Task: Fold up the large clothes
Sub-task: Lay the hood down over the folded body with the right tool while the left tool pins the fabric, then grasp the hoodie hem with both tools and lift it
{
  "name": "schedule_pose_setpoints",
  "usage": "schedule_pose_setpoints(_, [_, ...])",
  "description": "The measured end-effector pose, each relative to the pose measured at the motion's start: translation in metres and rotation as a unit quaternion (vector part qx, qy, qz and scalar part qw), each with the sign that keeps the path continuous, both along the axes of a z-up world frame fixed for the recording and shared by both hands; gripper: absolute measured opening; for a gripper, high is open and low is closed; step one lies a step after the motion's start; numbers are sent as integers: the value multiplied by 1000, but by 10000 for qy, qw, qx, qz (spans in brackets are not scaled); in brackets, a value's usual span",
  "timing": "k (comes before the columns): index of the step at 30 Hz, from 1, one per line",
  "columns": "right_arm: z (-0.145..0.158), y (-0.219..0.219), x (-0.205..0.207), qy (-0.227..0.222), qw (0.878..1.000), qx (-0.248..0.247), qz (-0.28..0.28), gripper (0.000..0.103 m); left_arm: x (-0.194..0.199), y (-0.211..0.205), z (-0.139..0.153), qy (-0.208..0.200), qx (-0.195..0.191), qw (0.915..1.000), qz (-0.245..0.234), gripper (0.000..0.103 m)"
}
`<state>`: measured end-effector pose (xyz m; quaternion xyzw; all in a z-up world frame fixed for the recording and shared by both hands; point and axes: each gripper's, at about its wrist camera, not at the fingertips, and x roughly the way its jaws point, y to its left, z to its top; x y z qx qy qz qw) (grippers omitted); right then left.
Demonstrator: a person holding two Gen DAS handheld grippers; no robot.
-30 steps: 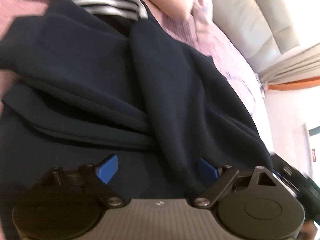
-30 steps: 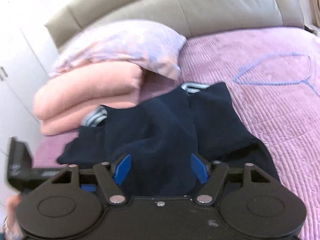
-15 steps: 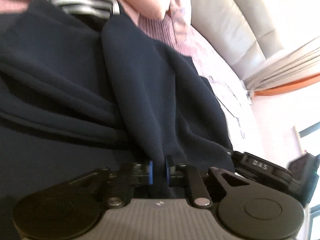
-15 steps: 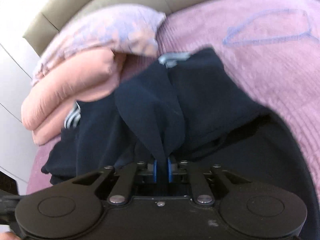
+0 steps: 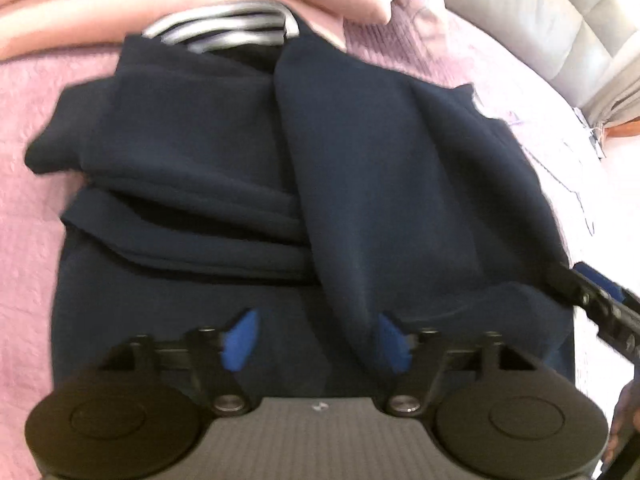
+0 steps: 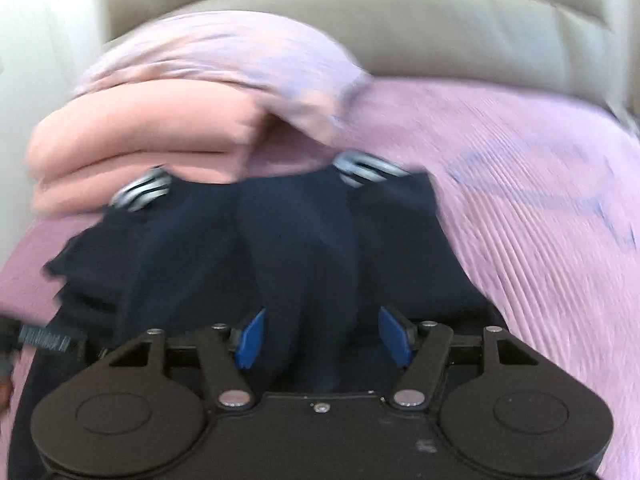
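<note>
both jaws opening, just let go: left gripper (image 5: pixel 316 338) and right gripper (image 6: pixel 322 338) wide over navy garment (image 5: pixel 304 168), now dropped near bed's (image 6: pixel 520 208) pillow end; fold laid.

Each gripper, left (image 5: pixel 316 340) and right (image 6: pixel 324 338), had a matte black body with two round discs, angled black link arms pinned by silver screws, and bright blue finger pads (image 6: pixel 250 338).
</note>
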<state>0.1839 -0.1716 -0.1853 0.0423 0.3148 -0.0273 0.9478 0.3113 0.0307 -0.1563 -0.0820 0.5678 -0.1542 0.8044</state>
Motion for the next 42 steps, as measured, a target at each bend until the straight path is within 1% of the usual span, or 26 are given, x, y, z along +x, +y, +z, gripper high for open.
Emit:
schedule_pose_setpoints(2, [1,19,-1,150,9973,-355,630,75,-2,-11,3,-46,-126,9989,-452,86])
schedule_pose_setpoints(4, [-11,32,-3,400,9919,-691,991,74,-10,-23,-2,27,12,9964,-851,86])
schedule_pose_setpoints(5, [-20,34,0,668,9898,-745,1019,74,-13,-32,-8,74,162,9944,-1039,87])
schedule_pose_setpoints(6, [-31,31,3,965,9884,-684,953,74,-16,-40,-17,116,302,9929,-1144,93])
schedule_pose_setpoints(8, [-50,19,9,1207,9885,-323,855,73,-24,-48,-24,-5,358,9926,-1160,101])
schedule_pose_setpoints(9, [-59,11,9,1225,9892,-93,794,74,-26,-54,-25,-58,429,9917,-1213,102])
schedule_pose_setpoints(11, [-73,-7,7,1051,9909,441,716,75,-37,-60,-25,-210,597,9895,-1298,103])
schedule_pose_setpoints(12, [-75,-10,4,965,9912,537,726,75,-41,-61,-26,-320,559,9906,-1208,103])
schedule_pose_setpoints(13, [-75,-8,2,933,9917,468,747,75,-37,-58,-27,-418,485,9918,-1107,103])
schedule_pose_setpoints(15, [-70,-3,2,905,9925,373,733,75,-45,-55,-25,-663,406,9925,-943,103])
schedule_pose_setpoints(16, [-67,-4,1,891,9925,395,743,75,-58,-45,-21,-737,401,9934,-786,103])
schedule_pose_setpoints(18, [-53,-9,-10,781,9932,513,696,76,-72,-25,-16,-625,483,9960,-414,100])
schedule_pose_setpoints(20, [-37,-15,-31,509,9940,723,649,76,-95,-2,-8,-447,396,9981,-167,100])
schedule_pose_setpoints(22, [-24,-19,-49,464,9941,759,625,76,-111,15,-2,-307,289,9991,96,100])
schedule_pose_setpoints(26, [-14,-35,-91,711,9953,441,488,77,-147,54,13,-103,361,9976,589,100])
schedule_pose_setpoints(29, [-20,-55,-122,942,9938,494,316,77,-162,71,27,-107,327,9962,803,100])
schedule_pose_setpoints(31, [-29,-72,-146,1154,9915,529,281,77,-182,82,34,-164,418,9950,888,100])
schedule_pose_setpoints(33, [-35,-83,-166,1412,9881,588,177,77,-202,93,33,-92,465,9939,993,100])
schedule_pose_setpoints(34, [-38,-89,-177,1518,9860,686,127,77,-213,99,33,-5,399,9938,1033,100])
schedule_pose_setpoints(37, [-49,-102,-202,1867,9768,1048,19,77,-239,110,27,192,206,9932,1134,96])
schedule_pose_setpoints(39, [-56,-108,-215,2078,9724,1051,-144,77,-256,118,22,290,252,9924,1172,90])
schedule_pose_setpoints(40, [-60,-109,-220,2156,9708,1036,-154,77,-264,120,19,340,288,9916,1211,88])
schedule_pose_setpoints(41, [-63,-112,-225,2240,9681,1109,-172,77,-269,123,14,417,270,9904,1287,83])
schedule_pose_setpoints(42, [-65,-115,-228,2312,9639,1295,-245,77,-272,126,8,564,156,9884,1402,79])
